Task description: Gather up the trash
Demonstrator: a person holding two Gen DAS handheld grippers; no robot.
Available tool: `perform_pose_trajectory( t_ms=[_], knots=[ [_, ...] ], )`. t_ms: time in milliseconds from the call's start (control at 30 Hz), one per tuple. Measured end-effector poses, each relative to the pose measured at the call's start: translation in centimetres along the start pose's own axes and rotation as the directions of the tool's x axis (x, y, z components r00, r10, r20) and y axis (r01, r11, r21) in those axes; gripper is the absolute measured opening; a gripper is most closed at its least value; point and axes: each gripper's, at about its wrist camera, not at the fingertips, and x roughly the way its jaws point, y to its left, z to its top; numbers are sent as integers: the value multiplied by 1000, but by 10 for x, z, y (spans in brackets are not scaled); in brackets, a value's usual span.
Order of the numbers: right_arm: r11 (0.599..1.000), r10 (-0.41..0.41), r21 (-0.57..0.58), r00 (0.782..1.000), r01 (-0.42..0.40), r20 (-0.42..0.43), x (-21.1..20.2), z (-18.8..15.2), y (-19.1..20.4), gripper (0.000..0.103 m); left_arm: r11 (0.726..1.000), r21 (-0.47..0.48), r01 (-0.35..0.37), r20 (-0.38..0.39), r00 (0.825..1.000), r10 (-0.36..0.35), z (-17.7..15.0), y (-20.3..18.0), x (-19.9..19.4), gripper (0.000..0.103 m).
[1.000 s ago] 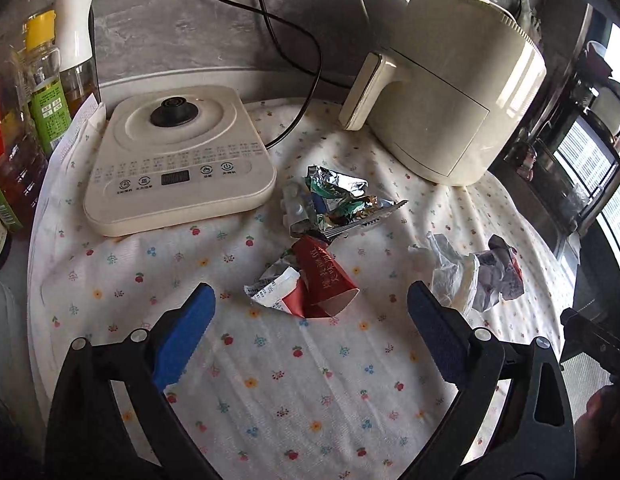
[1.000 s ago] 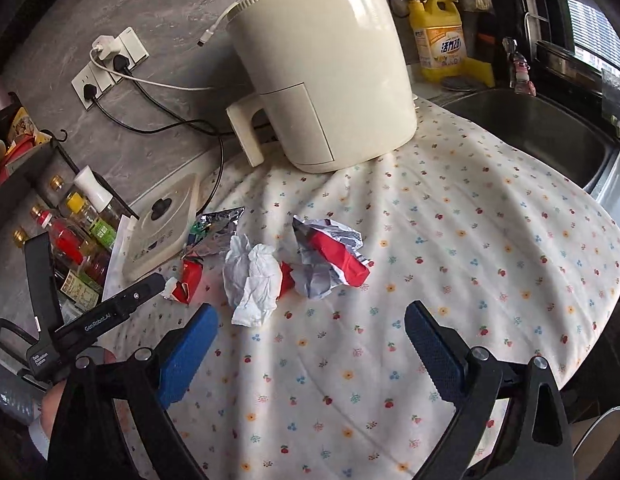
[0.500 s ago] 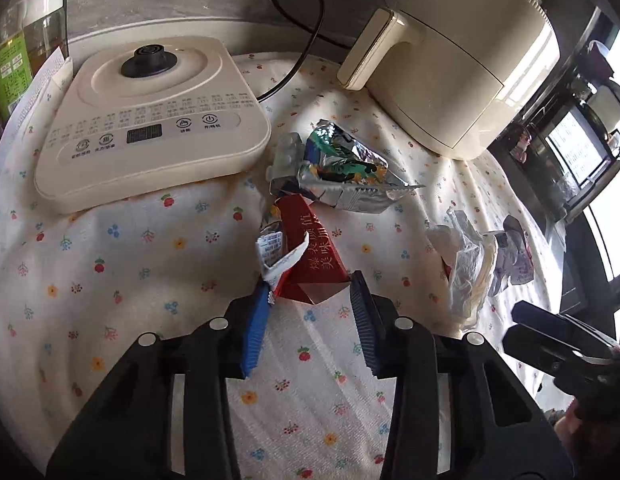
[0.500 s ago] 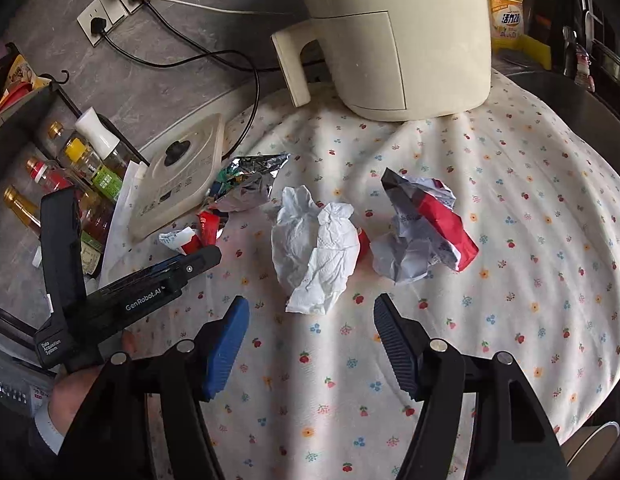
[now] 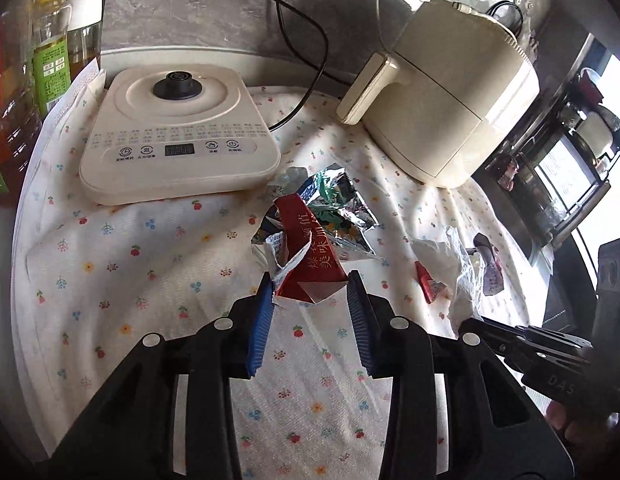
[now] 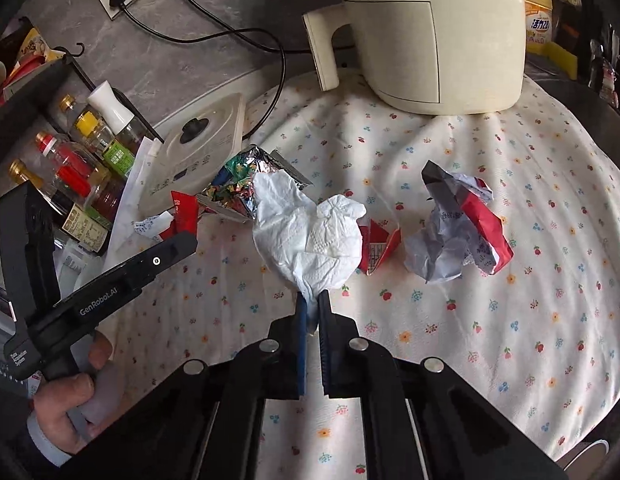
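My left gripper [image 5: 310,286] is shut on the near end of a red printed packet [image 5: 306,244], which tilts up off the floral cloth [image 5: 150,280]. Behind the packet lies a crumpled foil wrapper [image 5: 337,208]. My right gripper [image 6: 313,300] is shut on the lower corner of a crumpled white tissue [image 6: 310,232]. A small red packet [image 6: 379,244] lies against the tissue's right side. A crumpled grey and red wrapper [image 6: 457,232] rests further right. In the right wrist view the left gripper [image 6: 186,240] shows at the left, held by a hand [image 6: 70,404].
A cream induction cooker [image 5: 178,136] sits at the back left and a cream air fryer [image 5: 449,92] at the back right, with black cords along the wall. Sauce bottles [image 6: 82,168] crowd the left edge. A yellow detergent bottle [image 6: 541,12] stands behind the fryer.
Both grippers stood wide open a second ago. The left moved in and shut on the red packet, which now tilts up. The right moved in to the tissue and shut on its corner.
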Motion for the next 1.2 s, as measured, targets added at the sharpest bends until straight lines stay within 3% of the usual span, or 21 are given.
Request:
perform_pose_trajectory(
  t_ms=[167, 400, 967, 1200],
  knots=[
    [1000, 3, 2, 999, -3, 41, -25, -9, -8, 6, 1000, -2, 14, 30, 999, -14, 2, -12, -9, 37],
    [999, -7, 52, 997, 3, 76, -59, -33, -48, 6, 999, 33, 10, 48, 999, -12, -11, -50, -18, 37],
    [974, -68, 221, 991, 41, 118, -154, -114, -191, 6, 991, 124, 45, -22, 999, -42, -74, -192, -10, 37],
    [950, -106, 307, 982, 55, 153, -192, -148, -247, 6, 973, 216, 83, -65, 995, -71, -99, -255, -2, 37]
  ],
)
